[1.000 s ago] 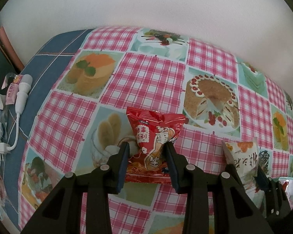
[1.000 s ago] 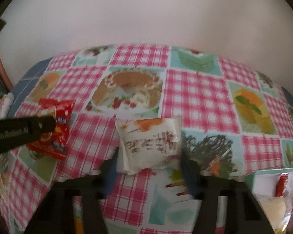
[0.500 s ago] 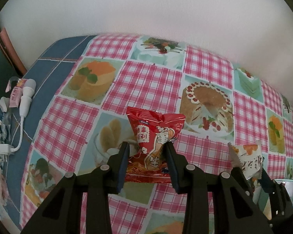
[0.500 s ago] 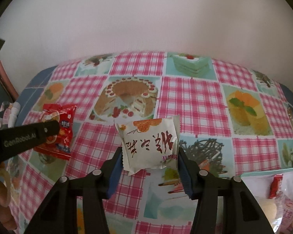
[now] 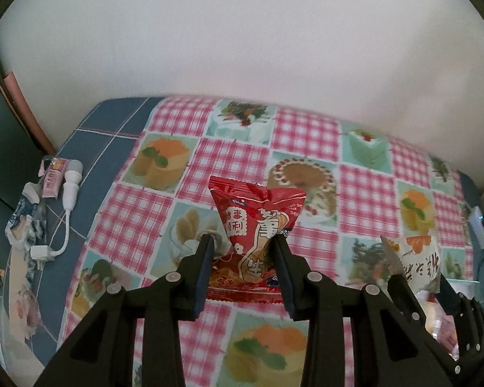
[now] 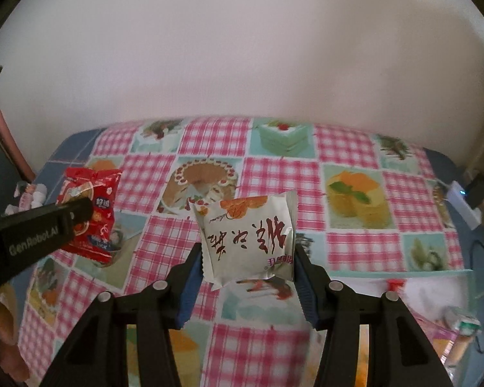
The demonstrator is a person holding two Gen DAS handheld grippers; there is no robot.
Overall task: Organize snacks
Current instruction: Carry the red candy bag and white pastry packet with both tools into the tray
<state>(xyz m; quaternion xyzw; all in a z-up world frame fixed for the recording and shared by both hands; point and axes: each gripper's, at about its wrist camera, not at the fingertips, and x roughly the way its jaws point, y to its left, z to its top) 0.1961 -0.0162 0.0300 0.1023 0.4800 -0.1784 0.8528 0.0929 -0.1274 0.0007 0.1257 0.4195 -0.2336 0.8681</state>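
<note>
Both your grippers tilt steeply down over the checked surface [image 5: 235, 158]. Your left gripper [image 5: 242, 251] is clamped on the red snack packet [image 5: 256, 222], which stands upright between its fingers, clear of the cloth. Your right gripper [image 6: 247, 266] pinches the white snack packet [image 6: 247, 237] by its sides, also aloft. Compared with a second ago, both packets sit higher above the surface, with more wall in view.

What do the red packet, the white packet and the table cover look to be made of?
Red packet: glossy plastic film, probably; it creases and glints. White packet: smoother, matte-looking film with a crimped, serrated edge. Table cover: looks like printed vinyl or oilcloth, lying flat; hard to confirm.
</note>
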